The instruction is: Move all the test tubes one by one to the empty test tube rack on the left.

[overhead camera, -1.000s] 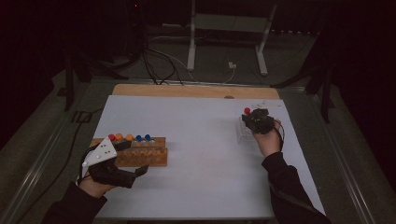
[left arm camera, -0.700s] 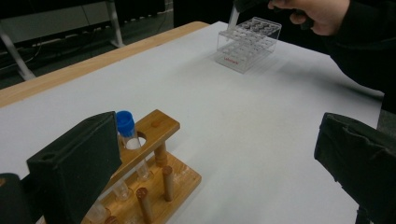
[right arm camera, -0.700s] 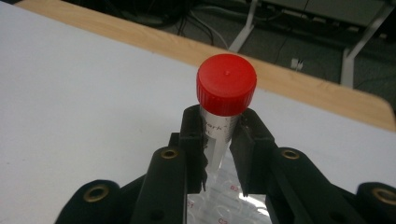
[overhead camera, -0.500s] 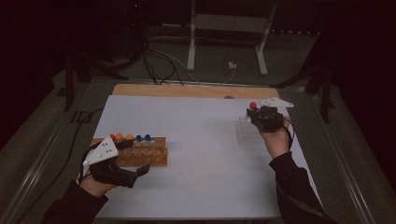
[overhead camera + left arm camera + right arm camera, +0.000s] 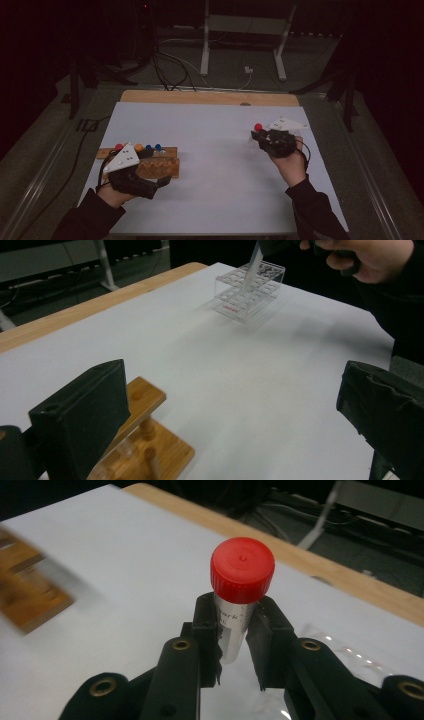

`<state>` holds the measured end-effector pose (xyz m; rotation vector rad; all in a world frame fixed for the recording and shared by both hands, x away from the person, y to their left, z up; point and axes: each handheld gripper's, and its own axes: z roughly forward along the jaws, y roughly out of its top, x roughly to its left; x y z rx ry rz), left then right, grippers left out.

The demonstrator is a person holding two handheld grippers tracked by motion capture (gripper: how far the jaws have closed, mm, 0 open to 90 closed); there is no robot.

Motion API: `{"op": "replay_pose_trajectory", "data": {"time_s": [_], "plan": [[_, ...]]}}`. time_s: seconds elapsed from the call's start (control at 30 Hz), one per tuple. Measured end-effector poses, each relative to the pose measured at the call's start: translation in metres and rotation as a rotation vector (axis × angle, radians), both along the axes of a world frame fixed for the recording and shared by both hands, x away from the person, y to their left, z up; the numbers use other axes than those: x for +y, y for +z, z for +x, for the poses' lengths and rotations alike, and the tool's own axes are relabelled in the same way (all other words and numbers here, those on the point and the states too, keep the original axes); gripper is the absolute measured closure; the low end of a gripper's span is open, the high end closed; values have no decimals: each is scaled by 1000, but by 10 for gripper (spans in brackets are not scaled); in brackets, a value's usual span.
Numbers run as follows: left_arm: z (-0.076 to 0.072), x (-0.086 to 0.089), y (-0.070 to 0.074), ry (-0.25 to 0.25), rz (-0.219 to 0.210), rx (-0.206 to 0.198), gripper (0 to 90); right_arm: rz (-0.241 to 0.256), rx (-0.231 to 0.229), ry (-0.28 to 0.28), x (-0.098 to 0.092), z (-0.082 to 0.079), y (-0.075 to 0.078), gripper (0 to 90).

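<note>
The right gripper (image 5: 234,645), clenched on a clear plastic tube with a red screw cap (image 5: 239,602), has moved toward twelve o'clock and now holds the tube above the clear acrylic rack (image 5: 248,294). Insertion looks imminent. The left gripper (image 5: 235,425) stays open beside the wooden tube rack (image 5: 150,161) at eight o'clock.

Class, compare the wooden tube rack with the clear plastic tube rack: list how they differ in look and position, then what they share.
The wooden rack is brown and opaque; the clear plastic rack is see-through with a red label. The wooden rack sits by the left gripper and holds several capped tubes; at the clear rack, the right gripper holds one red-capped tube. Both stand on the white table.
</note>
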<state>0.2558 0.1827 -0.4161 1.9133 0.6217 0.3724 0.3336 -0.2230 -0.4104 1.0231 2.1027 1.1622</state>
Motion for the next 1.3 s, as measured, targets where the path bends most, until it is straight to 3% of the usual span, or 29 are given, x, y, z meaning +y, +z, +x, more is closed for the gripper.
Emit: {"op": "replay_pose_trajectory", "data": {"time_s": [0.37,0.7,0.8,1.1,1.3], "plan": [[7,-33,2,-74,7,1,15,-5,44,174,35,-36,-13,748],[13,-61,2,-146,-3,0,45,-27,77,280,59,-56,-24,748],[15,-70,1,-173,-10,-9,92,-32,85,298,65,-58,-26,748],[22,-97,3,-230,-24,-28,364,-39,95,327,71,-61,-28,748],[27,-118,1,-245,11,-49,495,-36,89,332,72,-62,-27,748]]}}
